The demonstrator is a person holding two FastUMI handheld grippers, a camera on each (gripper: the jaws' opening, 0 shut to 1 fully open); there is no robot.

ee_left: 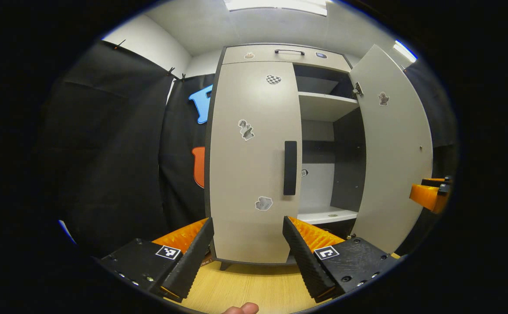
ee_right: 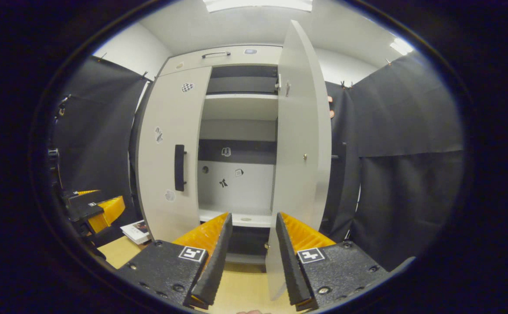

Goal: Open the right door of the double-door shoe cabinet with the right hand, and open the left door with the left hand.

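In front of you stands the shoe cabinet (ee_left: 280,56) on the pale wooden floor (ee_left: 254,288), its right door (ee_left: 393,148) swung wide and its left door (ee_left: 254,161) shut flat against the frame. In the left gripper view your left tongs (ee_left: 248,250) are spread wide with nothing between them, held short of the left door and aimed at its lower part; the dark vertical handle (ee_left: 290,168) sits above them near the door's inner edge, untouched. Stickers dot that door, among them a chequered heart (ee_left: 273,79) near the top. A dark pull handle (ee_left: 289,52) sits on the top panel. Through the open half you see a shelf (ee_left: 325,102) above and a lower shelf (ee_left: 325,214) below.

In the right gripper view your right tongs (ee_right: 250,257) are also parted and empty, pointing into the open compartment, with the right door's (ee_right: 301,144) edge just to their right. The left tongs (ee_right: 101,209) show far off at the left edge, near a booklet (ee_right: 136,231) on the floor.
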